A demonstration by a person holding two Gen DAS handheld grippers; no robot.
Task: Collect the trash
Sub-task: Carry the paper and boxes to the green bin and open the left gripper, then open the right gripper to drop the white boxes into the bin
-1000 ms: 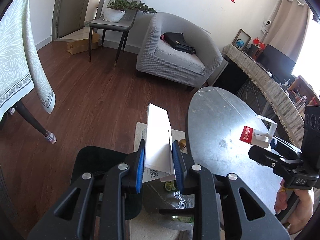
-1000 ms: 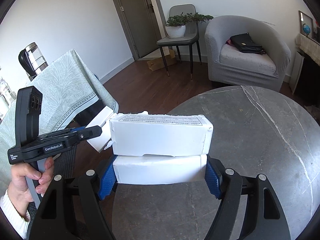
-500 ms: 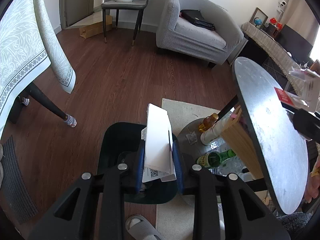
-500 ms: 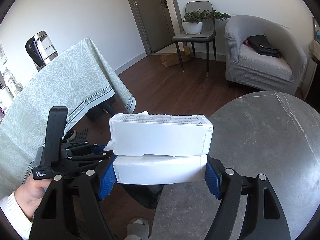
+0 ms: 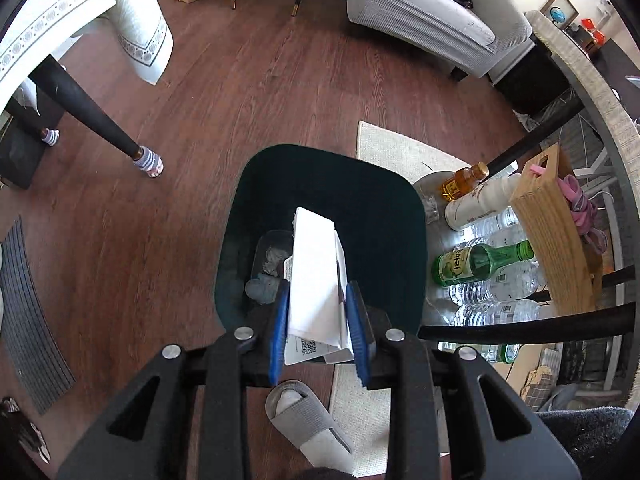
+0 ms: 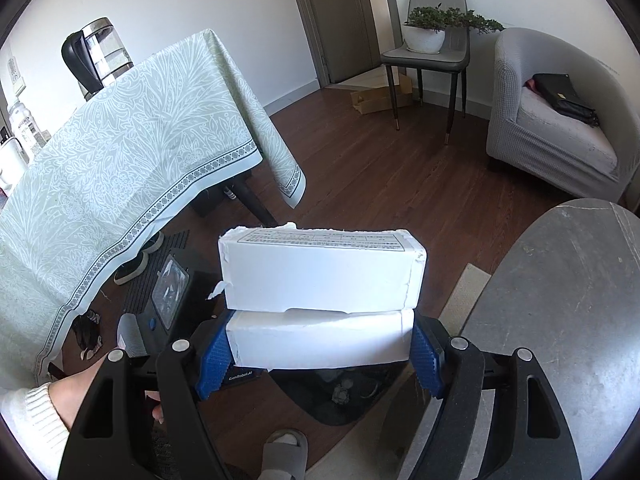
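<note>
Two of my hand-held grippers [image 5: 318, 320] [image 6: 320, 350], two white boxes [image 5: 314, 272] [image 6: 320, 272], one bin [image 5: 360, 184], one green bottle [image 5: 480, 264].

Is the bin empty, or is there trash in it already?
Not empty. The left wrist view shows crumpled grey wads at the bottom of the dark bin, beside the white carton clamped in the left gripper above it.

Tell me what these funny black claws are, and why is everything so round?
A person holds a pair of tongs in each hand. A small round-eyed camera on each one looks along its fingers, so the room bends. One picture comes from the left tongs. They pinch a folded white carton over a dark bin on the floor, which already holds some crumpled scraps. The other comes from the right tongs. They grip a white foam block near a grey round table.
</note>
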